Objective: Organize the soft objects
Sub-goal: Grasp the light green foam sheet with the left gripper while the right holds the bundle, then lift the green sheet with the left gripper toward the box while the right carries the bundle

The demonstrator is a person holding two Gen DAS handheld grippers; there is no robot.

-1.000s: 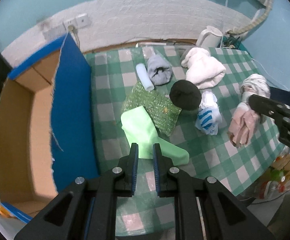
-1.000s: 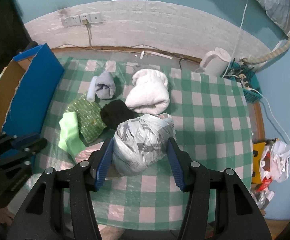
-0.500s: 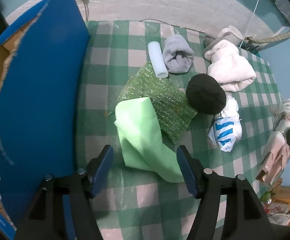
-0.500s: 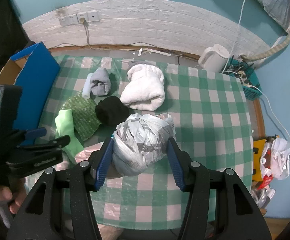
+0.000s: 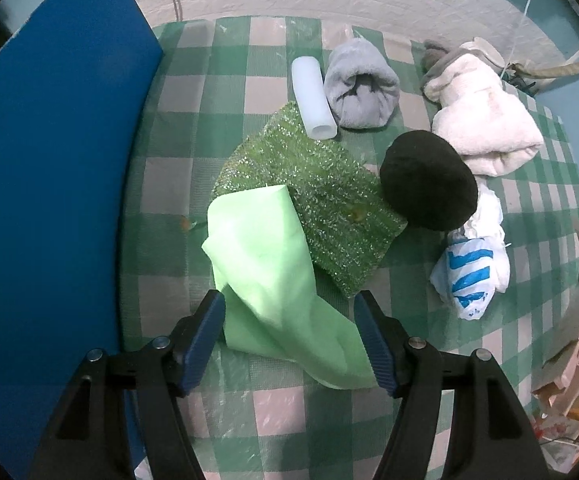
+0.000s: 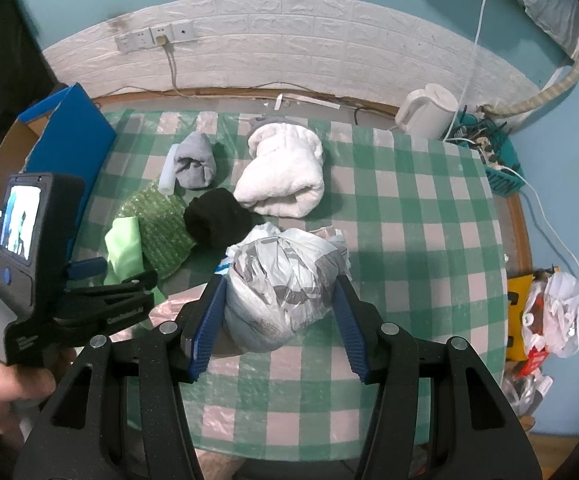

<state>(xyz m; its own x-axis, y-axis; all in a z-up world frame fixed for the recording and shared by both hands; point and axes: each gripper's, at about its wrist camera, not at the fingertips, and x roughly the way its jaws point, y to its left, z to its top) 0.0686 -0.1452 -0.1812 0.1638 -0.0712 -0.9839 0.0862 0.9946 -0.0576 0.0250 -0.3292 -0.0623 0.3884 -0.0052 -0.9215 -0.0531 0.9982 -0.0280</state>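
The blue-sided cardboard box (image 5: 57, 184) fills nine o'clock in the left view; its inside is out of sight, so how much room is left is unknown. The right gripper (image 6: 279, 316) pinches a crumpled grey-and-white bag bundle (image 6: 285, 280) above the checked tablecloth (image 6: 409, 216); slick plastic could slide from the pads. The pale green cloth (image 5: 265, 264) lies at six o'clock, one corner over the sparkly green pad (image 5: 309, 188). The left gripper (image 5: 289, 332), jaws spread, straddles its lower fold without touching; closing there may catch one layer only, or drag the pad. Pinkish fabric at four o'clock is cut off.
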